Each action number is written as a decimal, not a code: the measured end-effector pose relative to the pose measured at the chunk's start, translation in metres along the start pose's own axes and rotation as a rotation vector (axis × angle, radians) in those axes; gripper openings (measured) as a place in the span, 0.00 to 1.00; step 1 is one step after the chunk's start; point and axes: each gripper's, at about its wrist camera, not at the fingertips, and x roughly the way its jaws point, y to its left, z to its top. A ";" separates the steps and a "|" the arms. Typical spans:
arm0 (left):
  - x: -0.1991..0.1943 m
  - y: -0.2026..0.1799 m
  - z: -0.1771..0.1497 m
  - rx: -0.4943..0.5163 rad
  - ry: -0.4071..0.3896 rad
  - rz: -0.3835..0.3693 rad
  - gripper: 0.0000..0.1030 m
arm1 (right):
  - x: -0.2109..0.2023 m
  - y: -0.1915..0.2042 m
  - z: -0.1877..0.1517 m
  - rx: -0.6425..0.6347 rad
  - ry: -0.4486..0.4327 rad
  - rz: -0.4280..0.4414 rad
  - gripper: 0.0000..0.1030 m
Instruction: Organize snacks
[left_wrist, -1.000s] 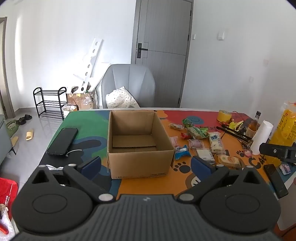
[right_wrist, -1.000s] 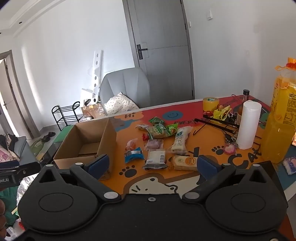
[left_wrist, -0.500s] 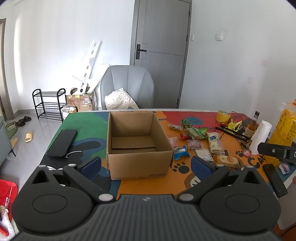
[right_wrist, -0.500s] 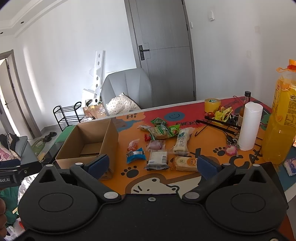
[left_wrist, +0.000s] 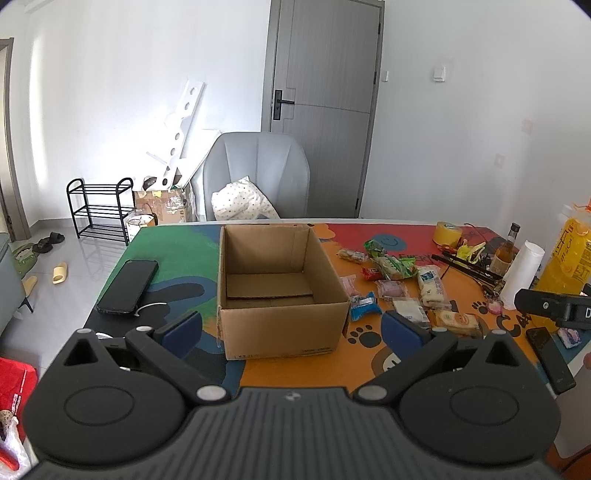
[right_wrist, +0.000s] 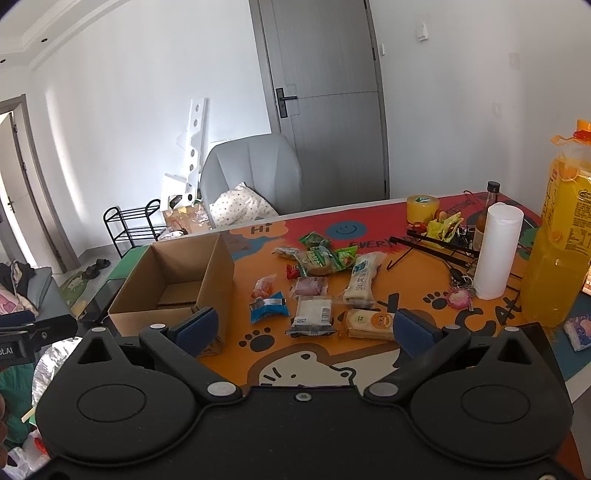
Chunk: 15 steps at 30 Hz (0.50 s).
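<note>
An open cardboard box (left_wrist: 280, 295) (right_wrist: 173, 284) stands on the colourful table mat, with nothing inside but its bottom flaps. Right of it lie several wrapped snacks: a blue packet (right_wrist: 269, 308), a white one (right_wrist: 313, 314), an orange-labelled cake (right_wrist: 369, 322), a long white bar (right_wrist: 364, 278) and green packets (right_wrist: 321, 256). My left gripper (left_wrist: 291, 332) hangs open just before the box's near wall. Held open over the near table edge, my right gripper (right_wrist: 304, 326) faces the snacks, holding nothing.
A black phone (left_wrist: 128, 285) lies left of the box. At the right stand a white paper roll (right_wrist: 496, 251), a big orange juice jug (right_wrist: 561, 236), a yellow tape roll (right_wrist: 423, 208), a small bottle (right_wrist: 487, 206) and black sticks (right_wrist: 432, 245). A grey chair (left_wrist: 256, 177) is behind the table.
Both grippers have drifted slightly back and up, so the box and snacks look a little farther away. Both stay open and nothing on the table has moved.
</note>
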 end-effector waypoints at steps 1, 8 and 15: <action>0.000 0.000 0.000 0.000 -0.001 0.000 1.00 | 0.000 0.000 -0.001 -0.002 0.000 0.000 1.00; 0.000 0.001 -0.001 0.001 -0.003 -0.001 1.00 | 0.001 0.001 -0.001 -0.003 0.000 -0.003 1.00; -0.001 0.000 -0.003 0.013 -0.006 -0.003 1.00 | 0.002 0.002 -0.003 -0.012 -0.002 -0.001 1.00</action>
